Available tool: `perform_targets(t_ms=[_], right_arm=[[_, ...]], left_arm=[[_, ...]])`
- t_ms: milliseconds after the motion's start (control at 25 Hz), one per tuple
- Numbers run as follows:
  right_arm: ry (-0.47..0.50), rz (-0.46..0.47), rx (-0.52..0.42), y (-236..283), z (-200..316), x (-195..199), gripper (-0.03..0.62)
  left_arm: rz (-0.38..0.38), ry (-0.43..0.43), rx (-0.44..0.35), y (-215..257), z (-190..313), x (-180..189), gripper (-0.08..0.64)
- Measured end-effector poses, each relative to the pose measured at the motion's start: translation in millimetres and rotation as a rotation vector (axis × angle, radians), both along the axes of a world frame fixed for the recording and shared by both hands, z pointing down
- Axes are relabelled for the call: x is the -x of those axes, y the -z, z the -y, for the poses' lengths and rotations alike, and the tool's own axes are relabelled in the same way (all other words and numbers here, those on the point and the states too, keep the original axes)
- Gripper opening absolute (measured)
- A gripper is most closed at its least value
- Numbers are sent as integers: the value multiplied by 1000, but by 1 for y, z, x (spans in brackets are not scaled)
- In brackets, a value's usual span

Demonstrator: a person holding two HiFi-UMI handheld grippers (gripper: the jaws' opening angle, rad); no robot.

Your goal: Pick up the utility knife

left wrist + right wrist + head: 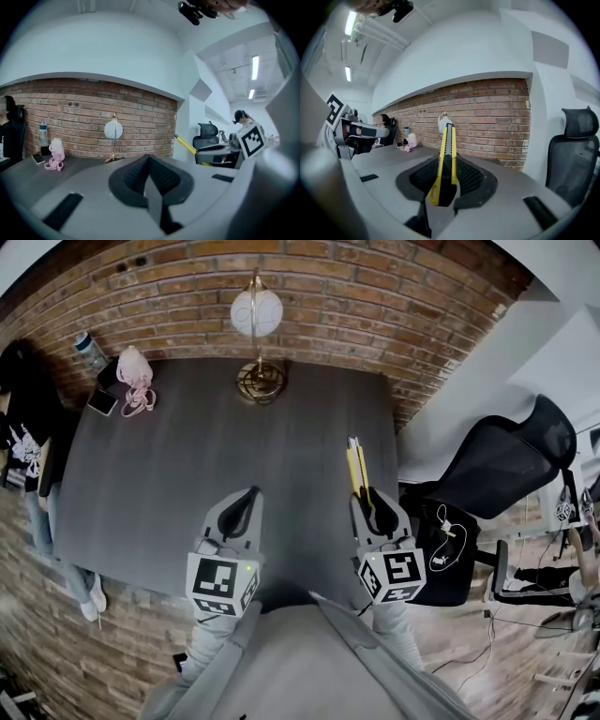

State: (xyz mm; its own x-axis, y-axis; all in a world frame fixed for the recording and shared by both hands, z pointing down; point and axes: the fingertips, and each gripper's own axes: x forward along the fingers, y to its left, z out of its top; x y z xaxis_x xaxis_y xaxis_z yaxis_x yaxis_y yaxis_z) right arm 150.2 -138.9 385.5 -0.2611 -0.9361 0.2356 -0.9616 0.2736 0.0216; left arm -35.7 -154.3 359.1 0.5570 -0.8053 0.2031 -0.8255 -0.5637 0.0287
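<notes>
A yellow and black utility knife (446,161) is clamped between the jaws of my right gripper (446,180), its long body sticking out ahead and clear of the tabletop. From the head view the knife (356,468) points away from me over the right part of the dark table (187,474), with the right gripper (373,507) raised above it. The left gripper (246,507) hangs above the table's near middle, its jaws shut together with nothing between them. In the left gripper view its own jaws (149,176) meet, and the knife (186,145) shows off to the right.
A globe lamp on a brass base (259,371) stands at the table's far middle by the brick wall. A pink bottle (136,381), a phone (102,402) and a water bottle (89,351) sit at the far left corner. A black office chair (506,460) stands off the table's right side.
</notes>
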Motion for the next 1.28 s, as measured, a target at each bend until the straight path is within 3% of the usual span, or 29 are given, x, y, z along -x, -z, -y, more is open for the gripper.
perform_targets(t_ms=[560, 1280], right_arm=[[-25, 12, -115, 41, -37, -21, 130], [-8, 55, -113, 39, -27, -21, 130]], left_arm=[[0, -5, -40, 13, -17, -5, 19], [-1, 6, -15, 6, -4, -5, 20]])
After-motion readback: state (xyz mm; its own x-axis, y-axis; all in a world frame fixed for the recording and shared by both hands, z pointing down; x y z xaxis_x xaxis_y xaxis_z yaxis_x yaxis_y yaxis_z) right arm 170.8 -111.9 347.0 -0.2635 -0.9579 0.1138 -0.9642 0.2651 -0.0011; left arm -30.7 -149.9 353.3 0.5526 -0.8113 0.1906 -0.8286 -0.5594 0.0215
